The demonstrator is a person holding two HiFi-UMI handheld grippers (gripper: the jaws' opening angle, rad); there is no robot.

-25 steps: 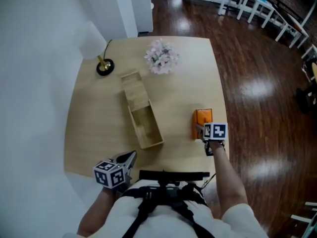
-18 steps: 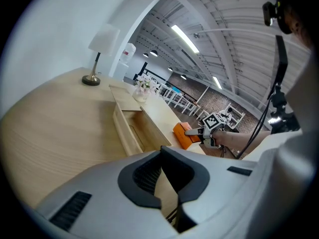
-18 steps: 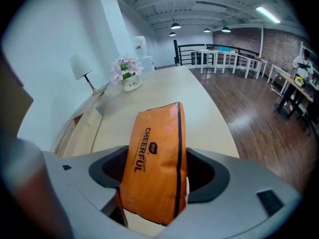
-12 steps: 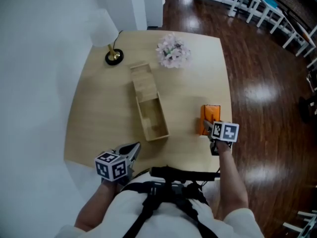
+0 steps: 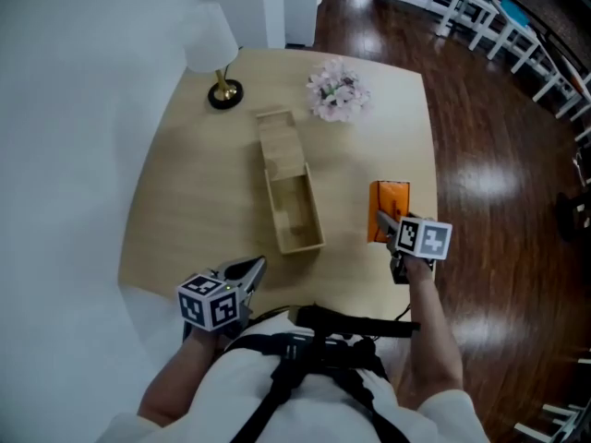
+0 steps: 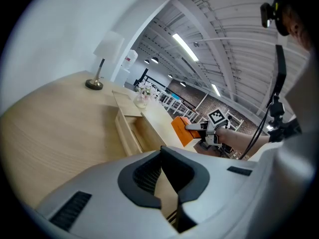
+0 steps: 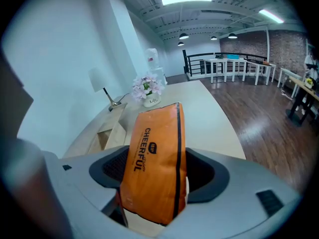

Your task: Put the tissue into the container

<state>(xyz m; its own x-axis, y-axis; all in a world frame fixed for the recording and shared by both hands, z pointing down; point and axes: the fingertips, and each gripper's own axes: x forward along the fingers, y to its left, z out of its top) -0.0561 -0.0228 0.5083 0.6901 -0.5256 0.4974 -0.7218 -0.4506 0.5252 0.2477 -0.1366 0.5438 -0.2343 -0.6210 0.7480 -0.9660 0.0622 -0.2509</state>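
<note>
Tissue pack (image 5: 389, 206), orange, sat clamped in the right gripper (image 5: 384, 222) in the head view, near the table's (image 5: 185, 201) right edge. That gripper's jaws had just been closing, with the pack between them. The open wooden box (image 5: 317, 220) lay to the left of the right gripper, apart from it, its long side running away from the person. The left gripper (image 5: 251, 268) was close to the person at the table's near edge, its jaws drawn together on nothing, with the box's near end just ahead of it and to its right. A lamp (image 5: 214, 49) and a bunch of pale flowers (image 5: 338, 90) stood far ahead of both grippers.

From the left gripper view, the left gripper (image 6: 161, 156) showed its dark pads meeting at the tips, nothing between them. The box (image 6: 130, 133) lay ahead of it, and beyond the box to the right the right gripper (image 6: 197, 128) gripped the orange pack (image 6: 180, 129).

From the right gripper view, the pack (image 7: 154, 163) stood upright between the pads of the right gripper (image 7: 158, 178), pressed on both sides, its printed face turned left. The box (image 7: 107, 133) lay ahead and left of these jaws, the flowers (image 7: 148, 88) and lamp (image 7: 102, 86) further off.
</note>
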